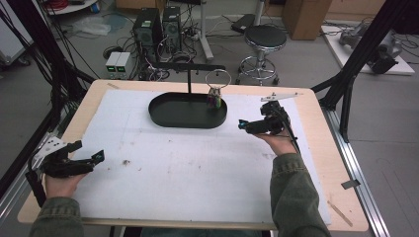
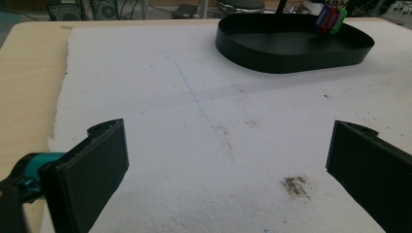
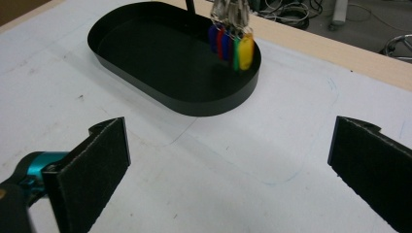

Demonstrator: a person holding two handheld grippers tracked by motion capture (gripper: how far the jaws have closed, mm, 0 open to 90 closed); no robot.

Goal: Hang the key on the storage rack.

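Note:
A black oval tray sits at the far middle of the white mat, with a thin black T-shaped stand rising from it. A wire ring hangs from the stand's right arm, and a bunch of coloured key tags dangles from it over the tray's right end. My left gripper is low at the mat's left edge, open and empty. Right of the tray, my right gripper is held open and empty, pointing towards the tags.
The white foam mat covers most of the wooden table. A small brown stain marks the mat near the left gripper. Beyond the table stand a stool, computer cases and cables. Black frame posts flank both sides.

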